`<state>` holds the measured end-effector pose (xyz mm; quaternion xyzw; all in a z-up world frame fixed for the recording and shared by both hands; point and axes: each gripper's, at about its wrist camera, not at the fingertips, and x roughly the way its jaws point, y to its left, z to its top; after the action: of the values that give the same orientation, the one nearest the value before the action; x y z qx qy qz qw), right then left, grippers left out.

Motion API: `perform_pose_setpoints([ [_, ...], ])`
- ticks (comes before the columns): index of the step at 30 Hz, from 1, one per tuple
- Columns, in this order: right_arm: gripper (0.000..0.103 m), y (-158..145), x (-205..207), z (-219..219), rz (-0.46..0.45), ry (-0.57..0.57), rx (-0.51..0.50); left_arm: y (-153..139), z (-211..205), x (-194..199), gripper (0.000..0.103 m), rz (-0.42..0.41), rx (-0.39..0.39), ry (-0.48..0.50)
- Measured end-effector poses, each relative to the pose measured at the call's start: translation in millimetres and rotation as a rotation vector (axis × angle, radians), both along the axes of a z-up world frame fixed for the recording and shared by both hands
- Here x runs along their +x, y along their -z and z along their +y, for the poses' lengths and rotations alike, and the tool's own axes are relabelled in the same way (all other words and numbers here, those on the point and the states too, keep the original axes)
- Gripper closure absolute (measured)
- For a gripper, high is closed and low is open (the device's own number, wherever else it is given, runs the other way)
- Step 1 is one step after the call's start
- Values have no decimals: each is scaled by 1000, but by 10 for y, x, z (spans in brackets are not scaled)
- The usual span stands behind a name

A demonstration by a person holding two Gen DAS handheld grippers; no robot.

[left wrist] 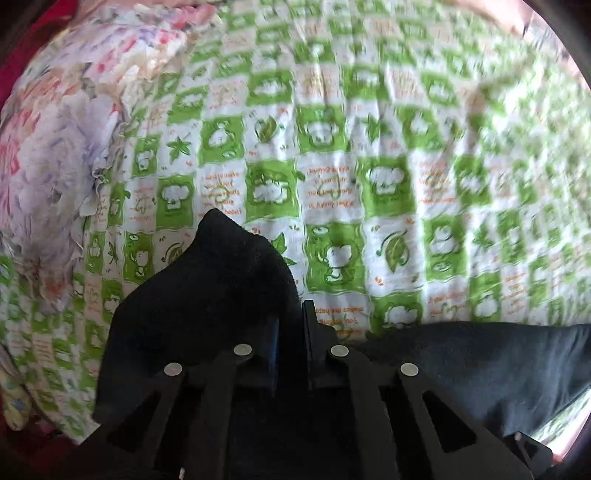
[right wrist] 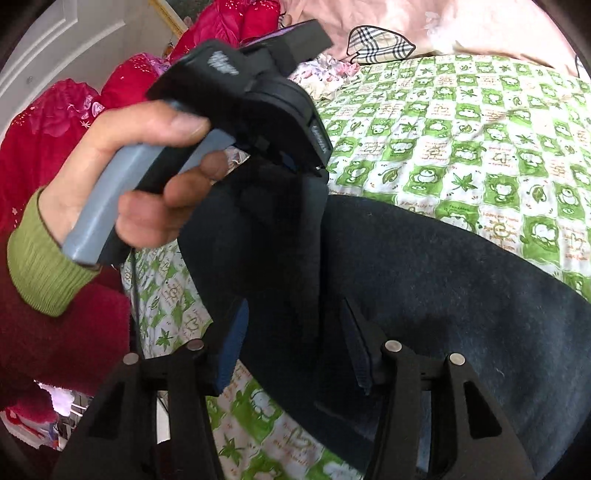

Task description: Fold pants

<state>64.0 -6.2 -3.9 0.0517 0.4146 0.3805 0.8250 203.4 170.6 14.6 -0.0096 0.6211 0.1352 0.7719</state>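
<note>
Right gripper (right wrist: 295, 345) jaws spread, pants (right wrist: 424, 288) between them, lying on bed (right wrist: 461, 122). Left gripper (left wrist: 290, 332) jaws clenched on pants (left wrist: 207, 288) edge, lifted. Hand (right wrist: 122, 173) grips handle.

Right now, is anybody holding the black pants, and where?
Yes. The left tool pinches a bunched-up edge of the black pants. The right tool is open around the cloth, not gripping it.

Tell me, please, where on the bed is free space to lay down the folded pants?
Free: the green checked sheet beyond the dark pants, up to the pink pillow. Crowded: the floral quilt on its left side, and the red bedding behind the left gripper.
</note>
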Motion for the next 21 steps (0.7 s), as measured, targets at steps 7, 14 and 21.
perform_pose_setpoints([
  [7, 94, 29, -22, 214, -45, -77, -47, -448, 311, -734, 98, -292, -150, -51],
  [14, 96, -342, -240, 284, -185, -133, -33, -897, 407, -1611, 99, -595, -160, -105],
  [21, 96, -343, -350, 463, -234, -176, -123, -703, 785, -2199, 98, -729, -307, -213],
])
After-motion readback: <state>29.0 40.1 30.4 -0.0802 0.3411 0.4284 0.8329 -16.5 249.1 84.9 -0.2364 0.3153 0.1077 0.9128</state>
